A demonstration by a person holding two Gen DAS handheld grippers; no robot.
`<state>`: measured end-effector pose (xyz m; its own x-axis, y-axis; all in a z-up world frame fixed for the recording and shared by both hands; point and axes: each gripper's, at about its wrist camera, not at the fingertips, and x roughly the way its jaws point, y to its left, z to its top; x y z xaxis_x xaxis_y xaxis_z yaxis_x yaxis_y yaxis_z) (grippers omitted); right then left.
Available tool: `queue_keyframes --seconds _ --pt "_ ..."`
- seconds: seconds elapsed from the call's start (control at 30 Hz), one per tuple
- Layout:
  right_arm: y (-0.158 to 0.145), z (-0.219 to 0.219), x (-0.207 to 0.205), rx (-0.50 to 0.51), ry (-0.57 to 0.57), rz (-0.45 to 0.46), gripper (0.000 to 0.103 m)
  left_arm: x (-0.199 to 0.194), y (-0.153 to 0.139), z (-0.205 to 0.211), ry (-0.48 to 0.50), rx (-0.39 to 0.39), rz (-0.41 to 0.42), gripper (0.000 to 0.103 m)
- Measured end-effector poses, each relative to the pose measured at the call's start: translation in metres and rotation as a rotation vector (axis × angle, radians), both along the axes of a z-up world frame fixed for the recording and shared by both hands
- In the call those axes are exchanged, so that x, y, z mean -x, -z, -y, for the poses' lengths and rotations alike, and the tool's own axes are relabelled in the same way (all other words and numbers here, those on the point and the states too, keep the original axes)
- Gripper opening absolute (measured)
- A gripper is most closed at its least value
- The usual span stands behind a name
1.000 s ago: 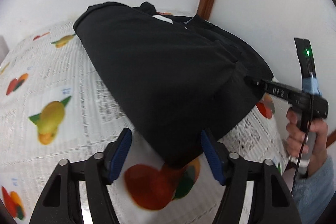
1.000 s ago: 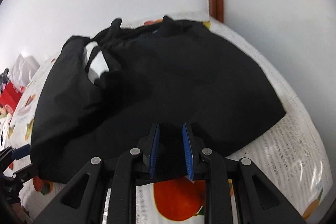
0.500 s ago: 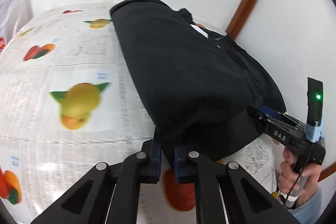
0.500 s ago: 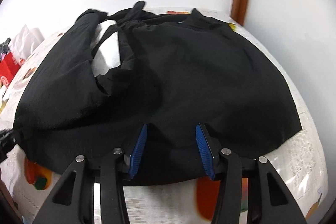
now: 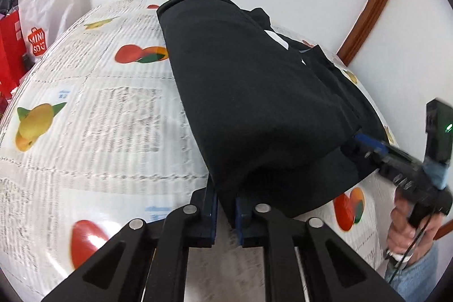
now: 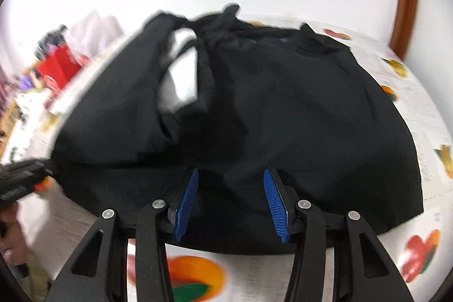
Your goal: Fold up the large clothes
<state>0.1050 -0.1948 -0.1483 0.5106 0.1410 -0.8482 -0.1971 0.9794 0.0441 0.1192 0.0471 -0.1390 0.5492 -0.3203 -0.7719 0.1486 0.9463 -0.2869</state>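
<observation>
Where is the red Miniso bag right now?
Left wrist view, far left edge: the red bag stands beside the white Miniso bag, beyond the fruit-print tablecloth.

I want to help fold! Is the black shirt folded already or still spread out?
Partly folded: the black shirt has one side doubled over itself, and the left tool pinches that layer's corner.

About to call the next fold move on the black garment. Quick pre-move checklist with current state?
1. Left gripper has the cloth: ok. It is shut on the near corner of the black garment.
2. Right gripper has the cloth: not ok. Its blue pads stand wide apart with the hem between them, nothing pinched.
3. Garment lying flat: not ok. A fold on its left side is turned up and shows a white patch.
4. Free tablecloth beside the garment for the fold: ok.
5. How many layers the left gripper pinches: cannot tell.
</observation>
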Motion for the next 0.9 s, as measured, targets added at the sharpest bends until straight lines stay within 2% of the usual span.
queue_keyframes --seconds 0.1,0.13,0.17,0.2,0.27,0.33,0.53,0.6,0.67,0.77,0.9 --pt "-0.019 -0.004 0.001 -0.108 -0.025 0.028 0.051 0.003 0.001 0.0 0.019 -0.021 0.017 0.026" --pt "-0.023 -0.007 0.0 -0.122 -0.038 0.029 0.056 0.004 0.0 0.001 0.02 -0.031 0.027 0.032" --pt "-0.026 -0.011 -0.005 -0.128 -0.047 0.026 0.061 0.006 0.0 0.003 0.028 -0.031 0.036 0.037" --pt "-0.026 -0.015 -0.009 -0.126 -0.052 0.022 0.062 0.007 -0.001 0.006 0.038 -0.018 0.037 0.04" --pt "-0.022 -0.021 -0.019 -0.111 -0.051 -0.001 0.062 0.006 -0.001 0.008 0.066 0.021 0.028 0.056" --pt "-0.016 -0.022 -0.027 -0.114 -0.041 -0.018 0.062 0.003 0.001 0.017 0.092 0.043 0.024 0.059" --pt "0.013 -0.028 -0.059 -0.185 -0.03 -0.102 0.06 -0.003 0.004 0.048 0.124 -0.069 0.063 0.079" --pt "0.015 -0.034 -0.064 -0.201 -0.043 -0.101 0.048 -0.005 0.006 0.061 0.127 -0.142 0.077 0.081" --pt "0.014 -0.038 -0.066 -0.209 -0.071 -0.097 0.016 -0.006 0.009 0.067 0.131 -0.19 0.089 0.084" --pt "0.001 -0.044 -0.063 -0.195 -0.126 -0.046 0.009 -0.007 0.009 0.071 0.132 -0.229 0.092 0.084" --pt "-0.037 -0.027 -0.052 -0.256 -0.127 0.072 0.008 -0.008 0.01 0.076 0.137 -0.268 0.094 0.085"
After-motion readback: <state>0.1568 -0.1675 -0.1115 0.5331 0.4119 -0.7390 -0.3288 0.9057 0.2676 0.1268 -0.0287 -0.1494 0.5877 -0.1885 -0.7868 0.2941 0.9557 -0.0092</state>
